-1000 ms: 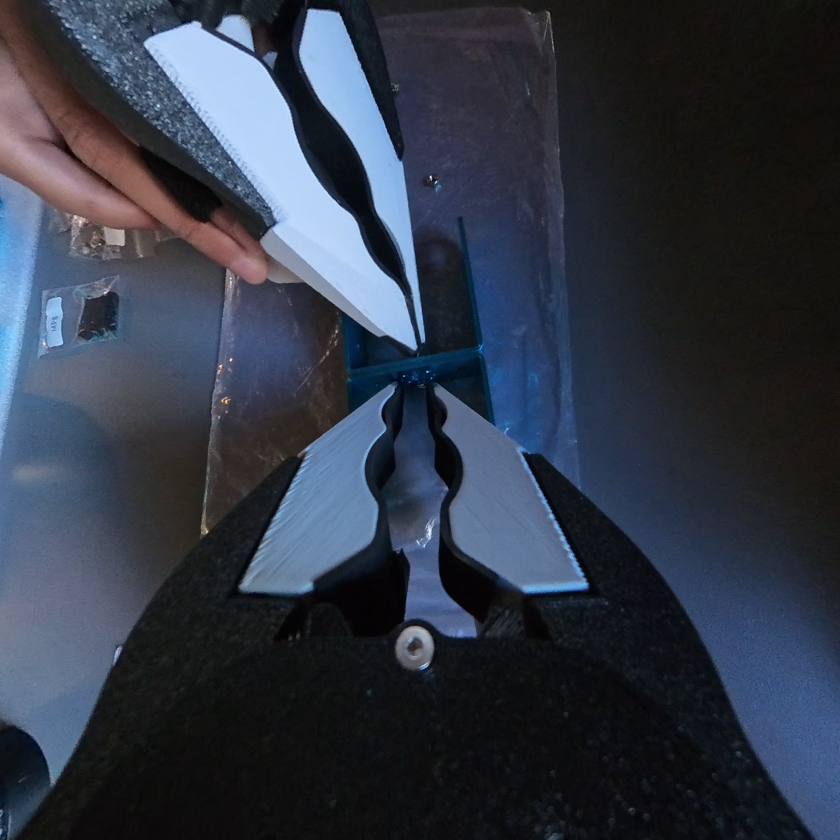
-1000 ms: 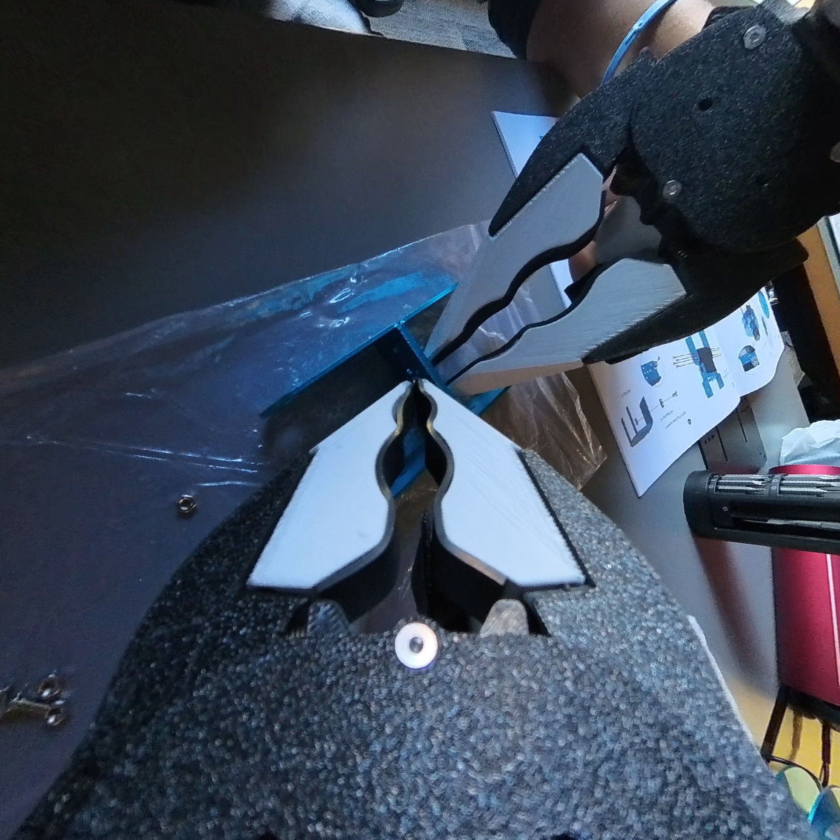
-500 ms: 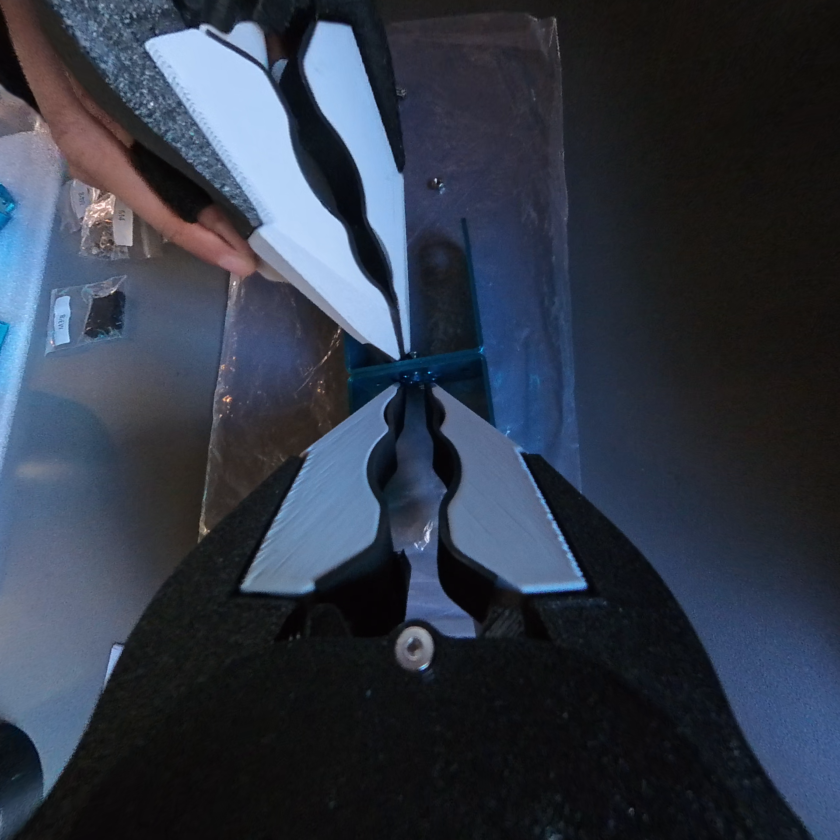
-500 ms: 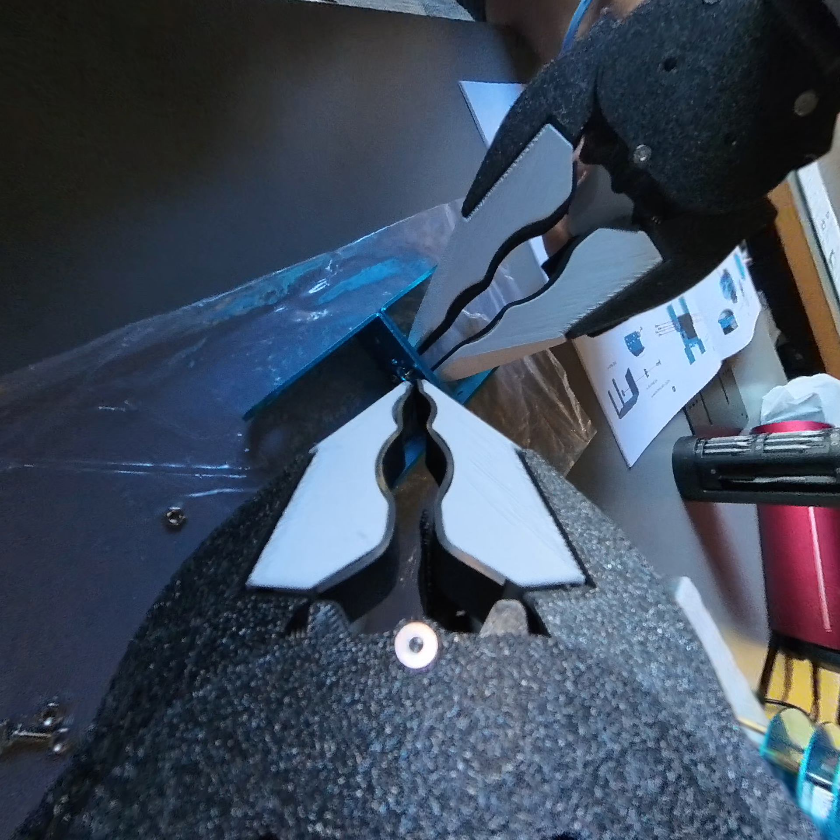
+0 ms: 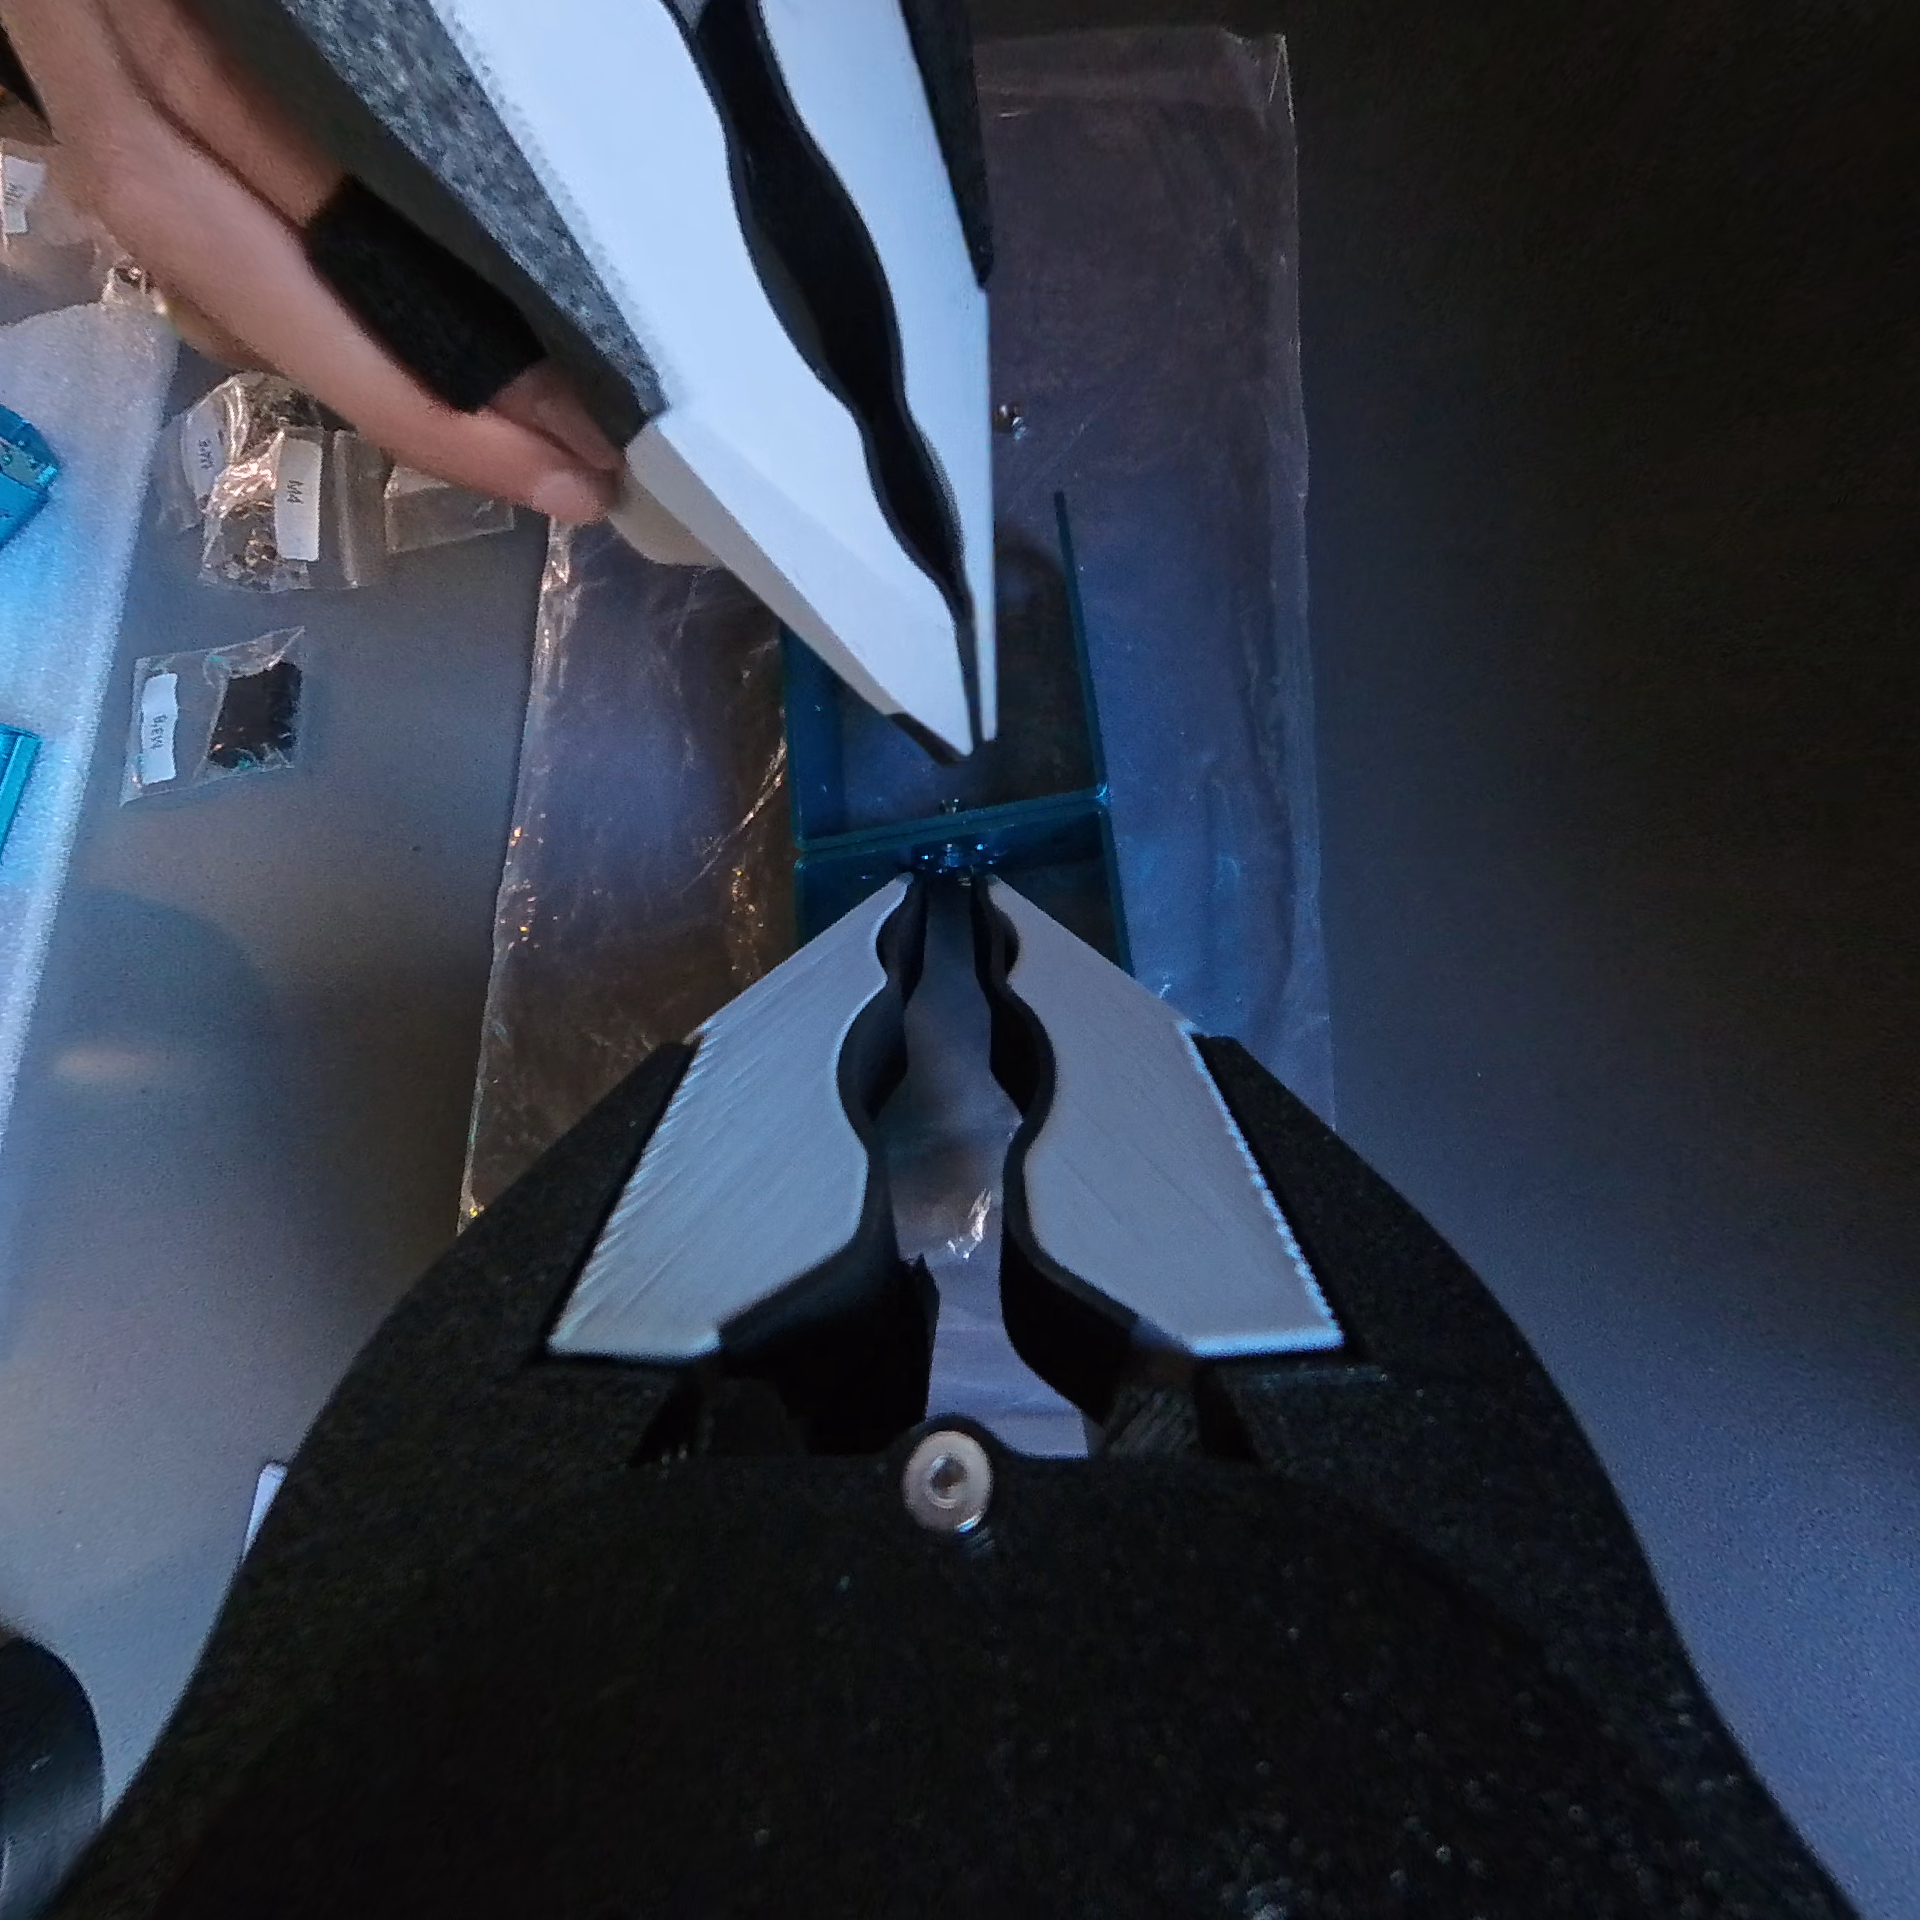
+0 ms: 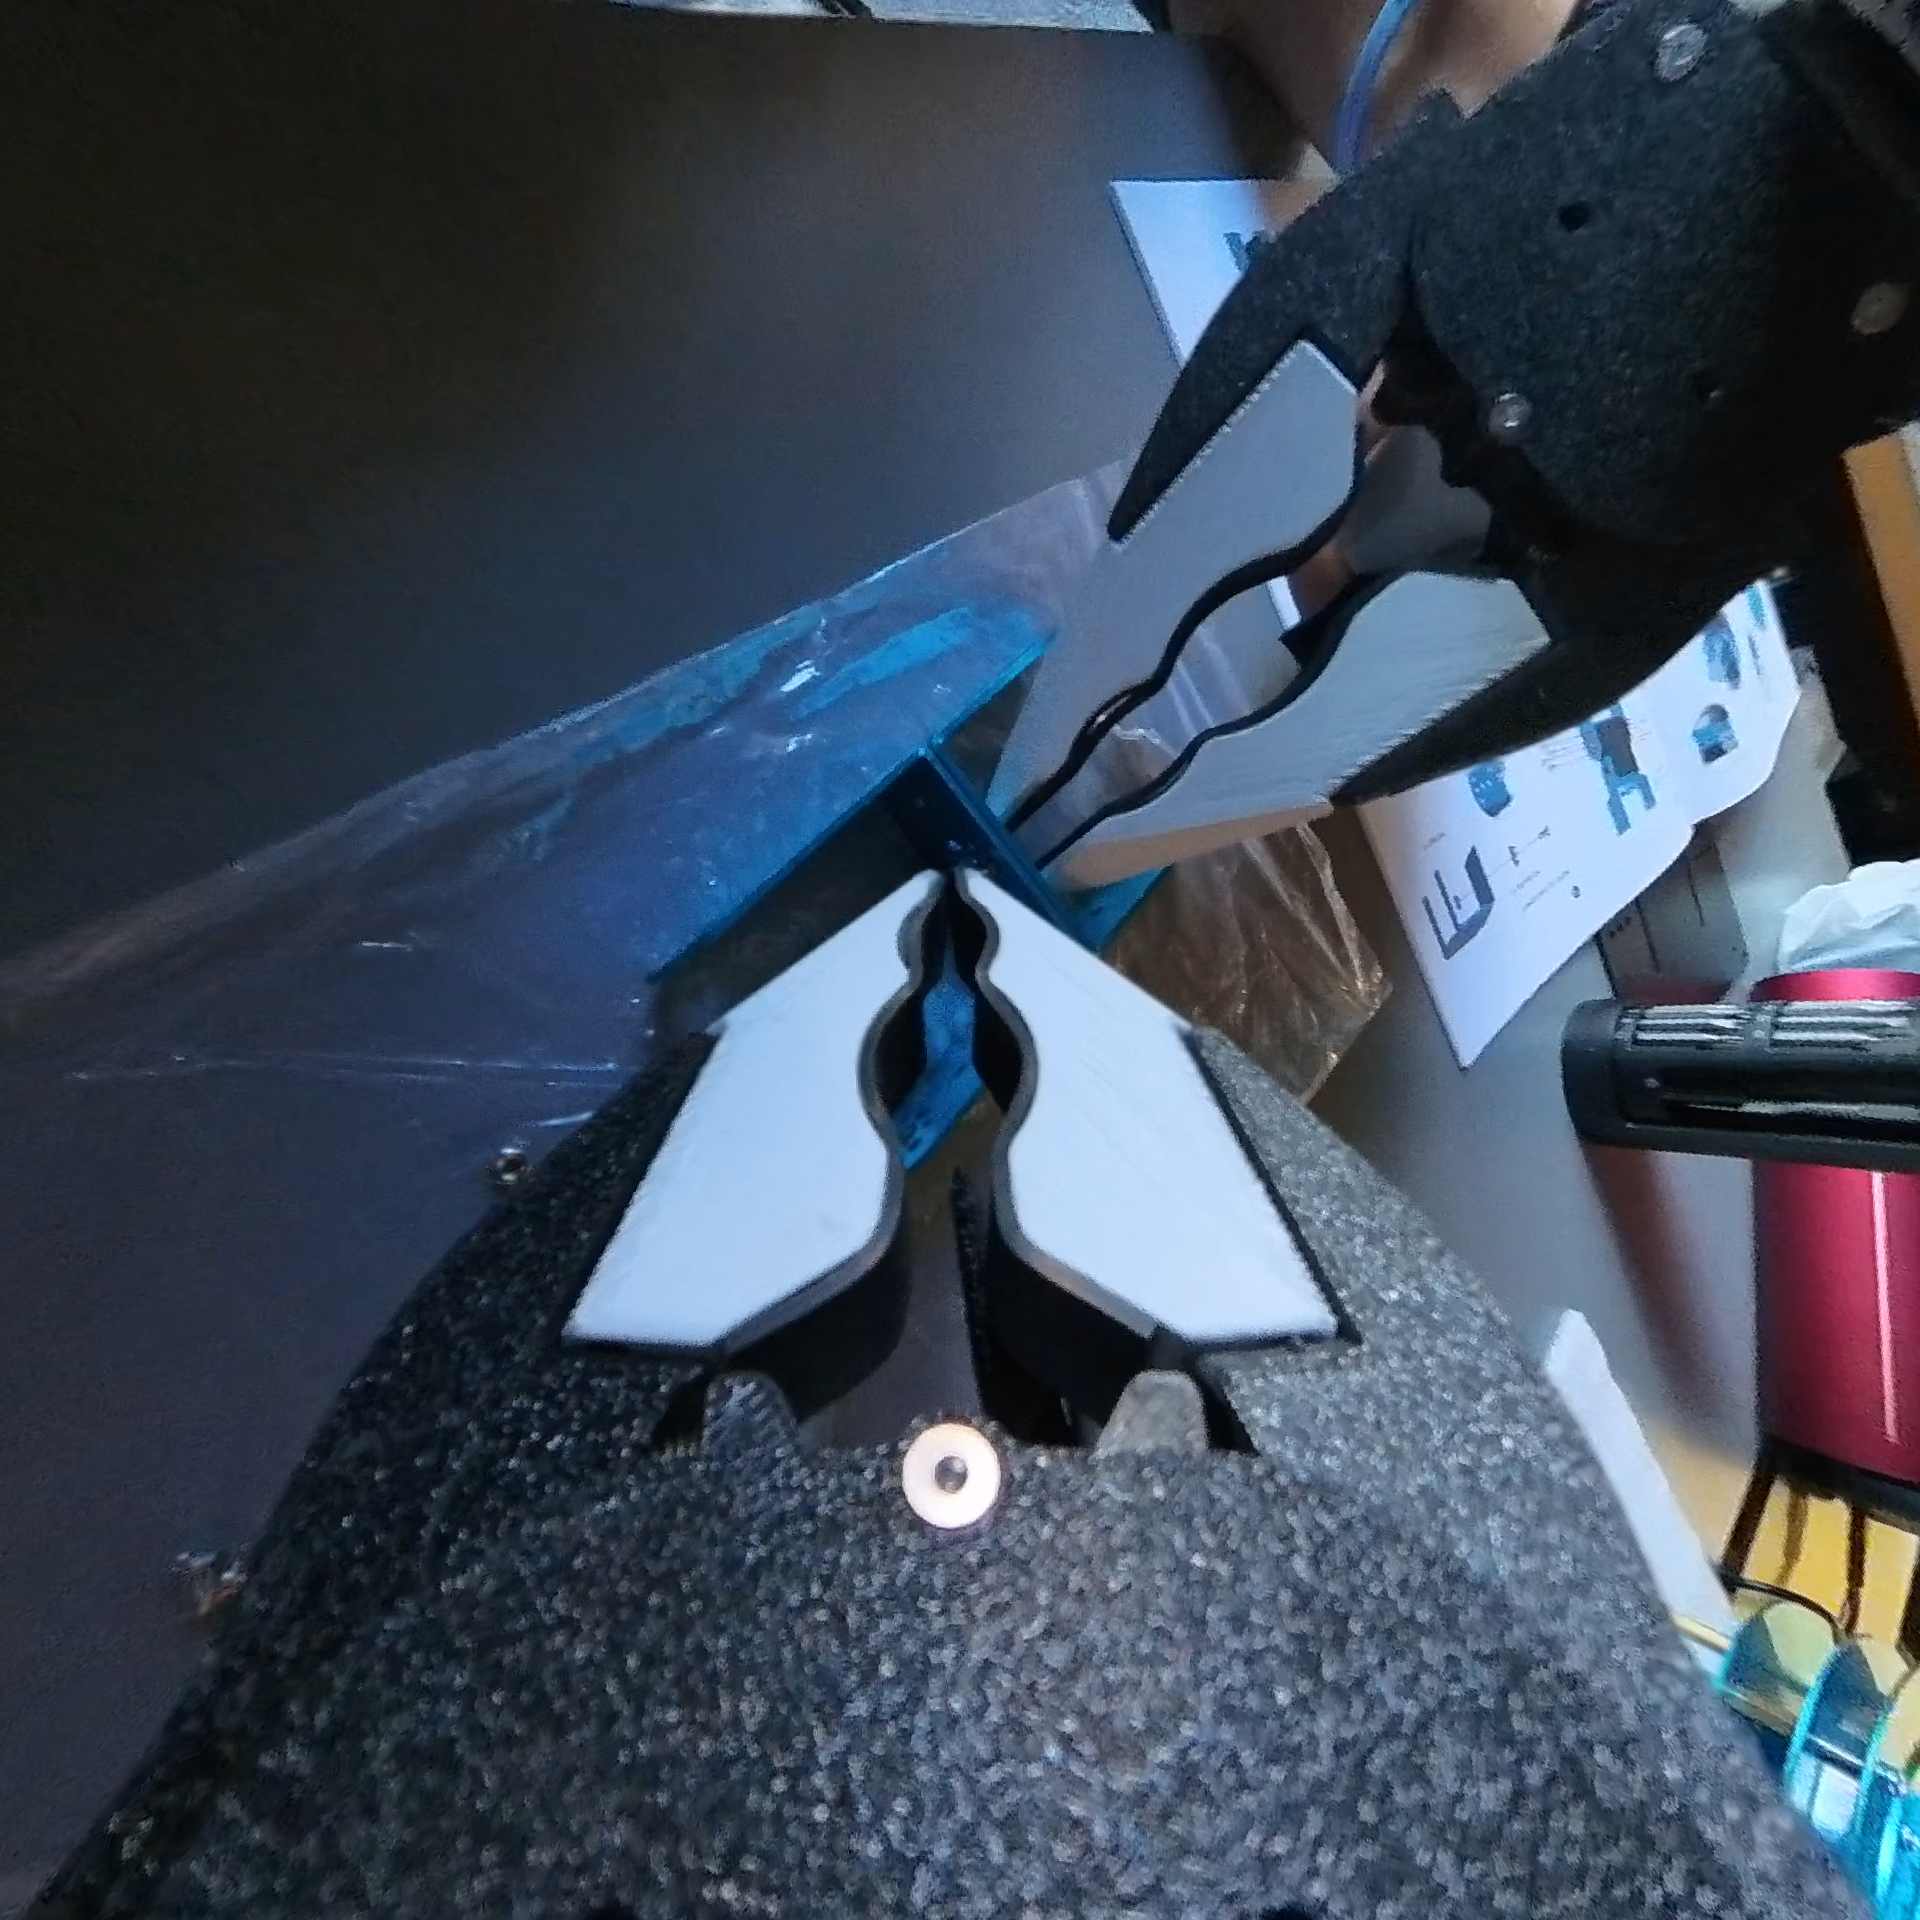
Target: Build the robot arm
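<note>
Up close in the left wrist view, the left gripper (image 5: 948, 878) has its tips drawn in on the near crosswise edge of a blue metal bracket (image 5: 1081, 831), with a small screw (image 5: 951, 854) seated right at that edge; the fingers look pinched on that edge, though a narrow slit remains between them further back. The bracket stands on a clear plastic sheet (image 5: 1195, 364) spread over a dark table (image 5: 1610, 623). Its two thin side walls run away from the camera, leaving a narrow channel between them. Into that channel from the upper left comes the right gripper (image 5: 971, 727), tips pressed together with nothing visible between them, hanging just short of the cross edge. A hand (image 5: 312, 301) wraps the right gripper's body. To the left, small parts bags (image 5: 213, 717) lie well apart from the bracket, beside a white foam strip (image 5: 62, 540). The table to the right of the sheet is bare and dark.

From the right wrist view, the right gripper (image 6: 951, 878) points at the bracket's (image 6: 831, 717) upright corner edge, closed and holding nothing that can be seen; whether it touches the metal cannot be told. The left gripper (image 6: 1049, 847) reaches down from the upper right to the far side of the same edge, so the two sets of tips sit close on either side of it. A loose nut (image 6: 507, 1166) lies on the sheet to the left. On the right, a printed instruction sheet (image 6: 1538, 862), a black tool handle (image 6: 1745, 1081) and a red cylinder (image 6: 1839, 1278) crowd that side.
</note>
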Tool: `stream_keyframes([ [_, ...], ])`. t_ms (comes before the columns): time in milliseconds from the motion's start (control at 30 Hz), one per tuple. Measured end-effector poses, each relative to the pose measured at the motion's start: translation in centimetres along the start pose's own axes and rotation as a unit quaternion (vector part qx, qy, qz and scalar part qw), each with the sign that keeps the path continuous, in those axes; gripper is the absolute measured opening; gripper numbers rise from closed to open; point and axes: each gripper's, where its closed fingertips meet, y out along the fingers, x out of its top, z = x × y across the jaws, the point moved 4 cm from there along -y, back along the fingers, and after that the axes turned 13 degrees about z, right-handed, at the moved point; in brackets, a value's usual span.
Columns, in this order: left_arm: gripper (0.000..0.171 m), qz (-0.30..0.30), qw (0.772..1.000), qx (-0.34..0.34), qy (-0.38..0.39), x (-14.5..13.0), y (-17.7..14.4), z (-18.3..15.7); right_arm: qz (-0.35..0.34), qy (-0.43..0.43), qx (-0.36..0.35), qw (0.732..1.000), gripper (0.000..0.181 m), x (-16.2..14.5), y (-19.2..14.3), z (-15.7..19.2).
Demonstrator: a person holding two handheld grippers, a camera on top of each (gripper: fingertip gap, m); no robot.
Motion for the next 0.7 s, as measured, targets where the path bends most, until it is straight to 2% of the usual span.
stream_keyframes([
  [100,0.007,0.000,1.000,0.000,0.000,0.02,0.02,0.00,0.019,0.000,0.023,1.000,0.000,0.01,0.75,0.40],
  [167,0.007,0.000,1.000,0.001,0.001,0.04,0.04,0.00,0.031,-0.007,0.007,0.999,0.000,-0.10,1.10,0.07],
  [700,0.009,-0.002,1.000,0.008,0.001,0.07,0.14,-0.02,0.028,0.010,0.007,1.000,0.000,-0.28,0.90,-0.46],
])
